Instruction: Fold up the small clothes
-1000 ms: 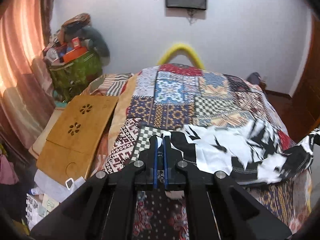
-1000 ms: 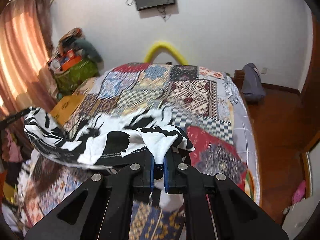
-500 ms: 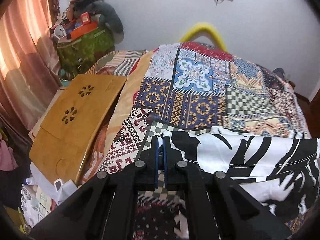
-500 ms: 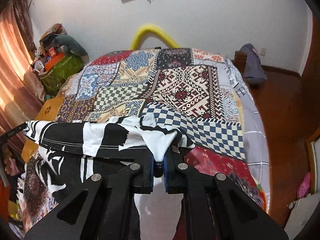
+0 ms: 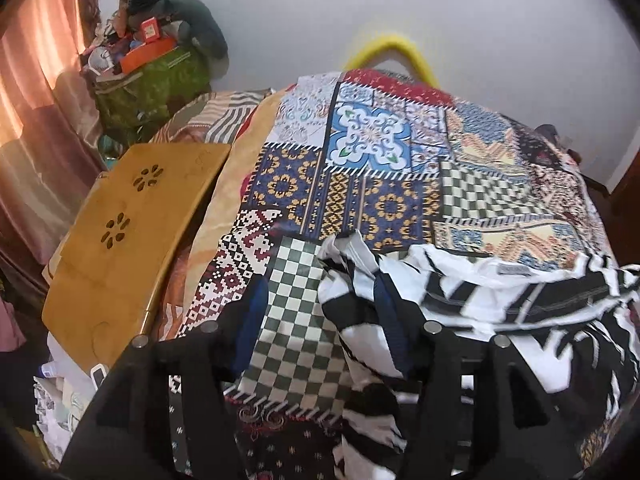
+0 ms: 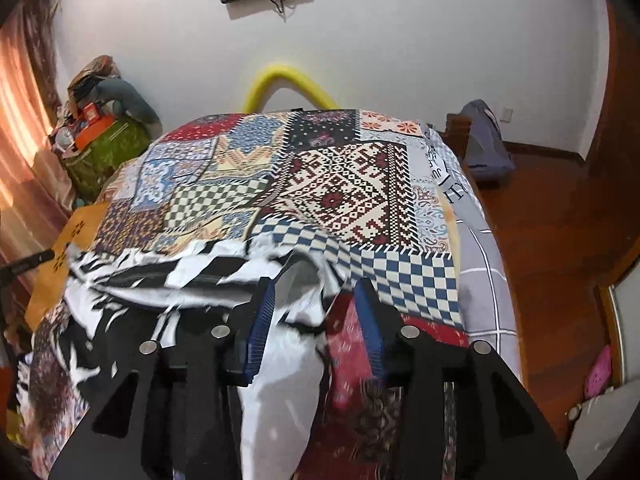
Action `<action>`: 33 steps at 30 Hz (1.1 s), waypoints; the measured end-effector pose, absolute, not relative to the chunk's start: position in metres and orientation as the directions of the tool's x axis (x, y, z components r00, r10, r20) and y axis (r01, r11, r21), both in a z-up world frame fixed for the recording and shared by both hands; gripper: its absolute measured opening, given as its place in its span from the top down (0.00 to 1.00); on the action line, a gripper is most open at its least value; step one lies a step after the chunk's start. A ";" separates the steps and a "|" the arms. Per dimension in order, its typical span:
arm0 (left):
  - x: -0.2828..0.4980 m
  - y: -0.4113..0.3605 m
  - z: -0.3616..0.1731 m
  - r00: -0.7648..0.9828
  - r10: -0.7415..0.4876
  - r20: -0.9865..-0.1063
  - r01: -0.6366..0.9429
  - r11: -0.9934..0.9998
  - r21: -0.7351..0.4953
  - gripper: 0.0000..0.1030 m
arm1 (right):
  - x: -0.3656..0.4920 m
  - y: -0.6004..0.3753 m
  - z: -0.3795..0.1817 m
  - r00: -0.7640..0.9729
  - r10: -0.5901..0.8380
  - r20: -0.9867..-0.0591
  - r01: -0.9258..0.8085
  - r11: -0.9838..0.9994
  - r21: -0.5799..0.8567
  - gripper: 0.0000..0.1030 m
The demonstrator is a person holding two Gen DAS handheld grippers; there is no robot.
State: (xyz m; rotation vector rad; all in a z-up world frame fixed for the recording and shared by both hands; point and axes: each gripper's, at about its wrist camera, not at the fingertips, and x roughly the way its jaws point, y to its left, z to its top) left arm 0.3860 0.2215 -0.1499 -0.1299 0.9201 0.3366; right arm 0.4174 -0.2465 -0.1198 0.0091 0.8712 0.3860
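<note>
Garment (image 6: 280, 360) loose between right hand-held gripper's (image 6: 316, 300) opening jaws

A soft, matt black-and-white cloth garment (image 5: 472, 292) is lying rumpled on a matt printed patchwork bedspread (image 5: 360, 184). A smooth wooden board (image 5: 132, 224) is showing a dull sheen, and the wooden floor (image 6: 552, 216) is gleaming glossy beside a matt painted wall (image 6: 400, 40).

L gripper (image 5: 320, 304) jaws opening | R gripper (image 6: 316, 300) jaws opening, both angled down
</note>
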 end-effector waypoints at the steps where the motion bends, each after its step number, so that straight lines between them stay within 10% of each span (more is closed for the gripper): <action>1: 0.382 0.221 -0.148 0.561 0.225 -0.797 -0.335 0.942 0.030 0.43 | 0.411 -0.247 -0.117 0.586 0.335 -0.737 -0.330 0.930 0.161 0.56; 14: 0.323 0.193 -0.220 0.395 0.087 -0.915 -0.244 0.970 -0.013 0.34 | 0.359 -0.248 -0.177 0.430 0.392 -0.813 -0.330 0.907 0.263 0.45; 21: 0.315 0.182 -0.225 0.386 -0.026 -0.922 -0.225 0.967 -0.121 0.89 | 0.351 -0.236 -0.181 0.388 0.464 -0.796 -0.349 0.874 0.339 0.87; 33: 0.226 0.162 -0.177 0.511 0.031 -0.859 -0.139 0.989 -0.047 0.93 | 0.285 -0.242 -0.160 0.425 0.425 -0.799 -0.418 0.875 0.243 0.92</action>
